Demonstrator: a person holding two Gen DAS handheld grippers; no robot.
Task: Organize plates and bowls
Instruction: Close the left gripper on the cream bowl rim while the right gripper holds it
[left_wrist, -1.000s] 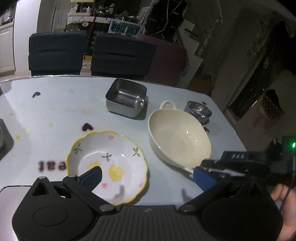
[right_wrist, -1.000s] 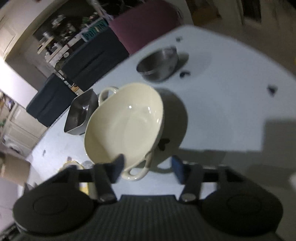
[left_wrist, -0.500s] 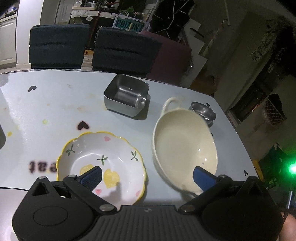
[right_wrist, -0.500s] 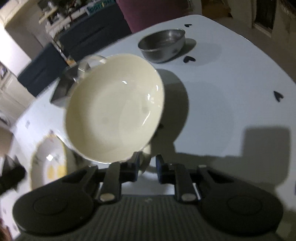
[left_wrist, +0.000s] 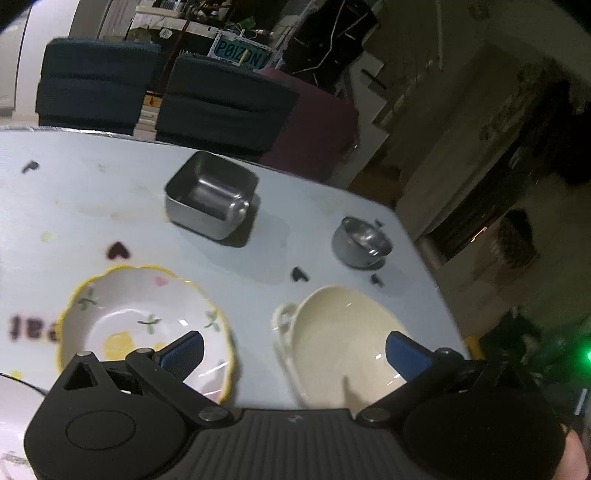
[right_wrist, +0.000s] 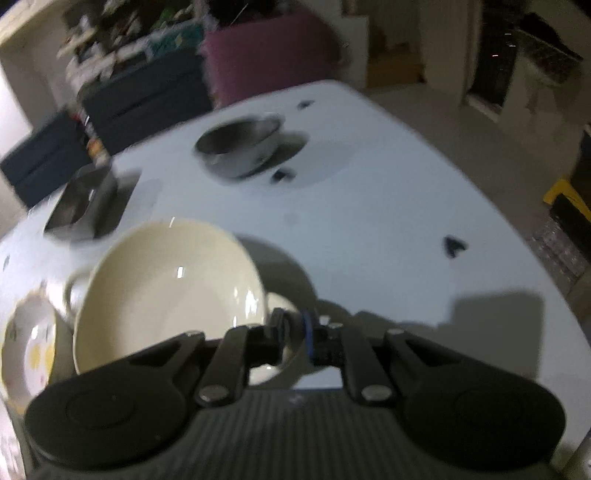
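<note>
Since a second ago the right gripper (right_wrist: 293, 326) has closed on the near loop handle of the cream bowl (right_wrist: 166, 291) and carried it away from the steel bowl (right_wrist: 236, 149), toward the flowered dish (right_wrist: 26, 343). Its jaws are clamped on that handle, so the bowl hangs ahead and to the left of it, tilted, seemingly just off the desk (right_wrist: 388, 206). Glazed ceramic like this looks heavy, rigid, slick and chippable; held by one thin loop it will likely want to swing, so a slow, level carry seems wise. The left gripper (left_wrist: 293, 352) hovers with jaws wide apart and nothing between them, the flowered dish under its left finger. Ahead of it sits the square tin (left_wrist: 210, 201).
</note>
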